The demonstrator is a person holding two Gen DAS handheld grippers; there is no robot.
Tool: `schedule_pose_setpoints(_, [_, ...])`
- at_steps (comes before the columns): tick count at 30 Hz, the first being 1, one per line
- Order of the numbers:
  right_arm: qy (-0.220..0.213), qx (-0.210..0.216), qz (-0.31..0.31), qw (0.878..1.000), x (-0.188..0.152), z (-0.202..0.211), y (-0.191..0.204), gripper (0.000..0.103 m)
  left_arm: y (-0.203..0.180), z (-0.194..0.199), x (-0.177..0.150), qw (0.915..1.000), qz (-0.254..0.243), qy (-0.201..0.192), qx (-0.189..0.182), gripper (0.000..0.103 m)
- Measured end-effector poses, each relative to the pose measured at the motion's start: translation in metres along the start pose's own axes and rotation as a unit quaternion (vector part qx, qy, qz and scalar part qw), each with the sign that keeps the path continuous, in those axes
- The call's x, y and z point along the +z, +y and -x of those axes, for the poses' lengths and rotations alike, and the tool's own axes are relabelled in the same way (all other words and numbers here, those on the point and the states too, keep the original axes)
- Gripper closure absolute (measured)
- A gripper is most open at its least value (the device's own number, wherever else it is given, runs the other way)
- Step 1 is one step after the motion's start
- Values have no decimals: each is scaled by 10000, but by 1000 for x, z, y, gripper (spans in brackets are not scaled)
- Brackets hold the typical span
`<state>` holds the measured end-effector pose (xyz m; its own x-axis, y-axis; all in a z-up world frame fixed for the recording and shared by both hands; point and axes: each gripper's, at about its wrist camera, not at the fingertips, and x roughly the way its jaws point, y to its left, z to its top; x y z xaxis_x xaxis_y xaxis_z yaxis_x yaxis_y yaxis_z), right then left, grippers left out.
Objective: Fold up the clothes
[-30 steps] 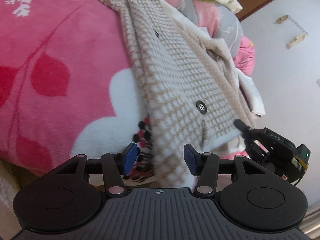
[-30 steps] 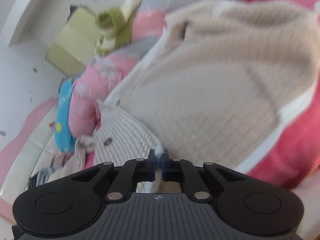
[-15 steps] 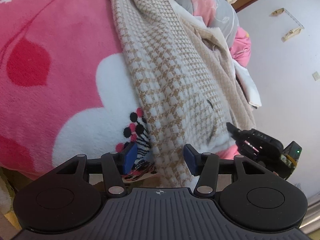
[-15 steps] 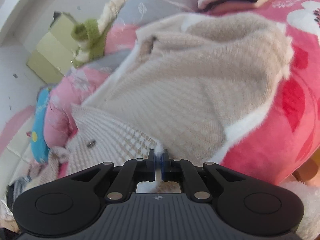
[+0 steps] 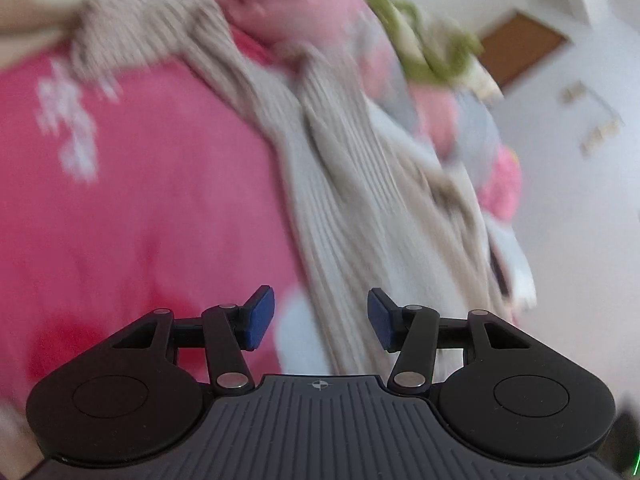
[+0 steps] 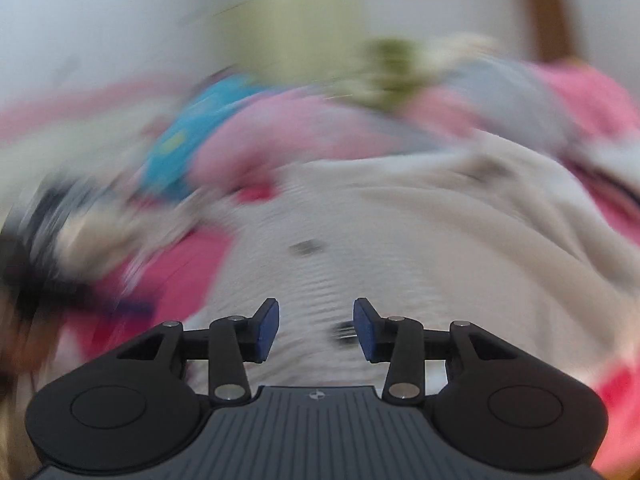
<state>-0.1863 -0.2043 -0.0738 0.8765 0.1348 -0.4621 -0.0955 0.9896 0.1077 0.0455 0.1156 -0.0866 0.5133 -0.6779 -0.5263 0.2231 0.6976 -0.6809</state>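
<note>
A: Blanket first, far left: pink, spread over the bed. Just right of it, the beige knitted garment, draped in a long band down toward the left gripper.

B: Fingers there released, standing apart, garment below the gap, not pinched. And further right?

A: Right gripper, just opened, nothing clamped between its 2 pads. Same garment lying wide and loose under it, on the bed.

B: Step in hand, at a guess: letting go after a fold, then moving to a fresh grip.

A: Best done by clearing the cloth fully before swinging sideways, so no snagging a loop of knit. Then picking 2 matching edges, 1 per gripper, lifting evenly, laying flat, keeping the button side inward.

B: Hard to read?

A: Plenty. Both views smeared by motion. Dark smudges on the garment near the right fingers, maybe buttons, cannot tell. Hem and sleeves not traceable. Heap of pink, blue and green cloth behind: separate items impossible to sort out.
</note>
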Motion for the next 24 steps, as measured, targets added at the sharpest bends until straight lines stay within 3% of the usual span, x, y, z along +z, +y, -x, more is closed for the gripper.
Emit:
schedule_pose_setpoints(1, [108, 127, 371, 9992, -2, -5, 15, 59, 3, -5, 15, 9998, 76, -127, 123, 51])
schedule_pose_setpoints(3, [365, 368, 550, 9971, -7, -14, 32, 58, 6, -20, 41, 9992, 143, -283, 251, 50])
schedule_pose_setpoints(6, [639, 854, -184, 9941, -16, -19, 24, 58, 12, -55, 75, 9990, 232, -338, 203, 46])
schedule_pose_setpoints(8, [839, 1104, -866, 9865, -22, -19, 8, 58, 21, -80, 92, 9987, 414, -268, 130, 45])
schedule_pose_setpoints(10, [1002, 1178, -1591, 9751, -32, -15, -11, 54, 30, -105, 105, 9977, 604, -136, 281, 45])
schedule_pose_setpoints(12, [1104, 1081, -2412, 9581, -43, -13, -33, 35, 34, -125, 112, 9961, 694, -4, 538, 45])
schedule_pose_setpoints(13, [1120, 1059, -2842, 9463, -50, -13, -44, 31, 36, -134, 113, 9954, 693, 46, 657, 45])
schedule_pose_setpoints(15, [1081, 1334, -3786, 9095, -68, -17, -61, 23, 38, -145, 111, 9946, 671, -18, 791, 48])
schedule_pose_setpoints(16, [1100, 1493, -4070, 8944, -75, -21, -64, 22, 36, -147, 110, 9946, 621, -124, 824, 50])
schedule_pose_setpoints(17, [1131, 1628, -4318, 8799, -81, -26, -66, 22, 36, -148, 109, 9941, 621, -203, 863, 59])
schedule_pose_setpoints(18, [1204, 1692, -4459, 8706, -86, -34, -65, 22, 39, -149, 110, 9932, 688, -244, 907, 74])
schedule_pose_setpoints(21, [1429, 1838, -4797, 8460, -100, -56, -60, 22, 43, -148, 110, 9915, 815, -363, 943, 93])
schedule_pose_setpoints(22, [1458, 1882, -4900, 8386, -105, -60, -59, 22, 44, -146, 110, 9915, 831, -400, 919, 93])
schedule_pose_setpoints(23, [1454, 1933, -5004, 8313, -109, -63, -57, 27, 44, -143, 110, 9914, 847, -438, 895, 95])
schedule_pose_setpoints(24, [1435, 1991, -5091, 8250, -113, -63, -56, 40, 43, -139, 110, 9916, 811, -496, 882, 95])
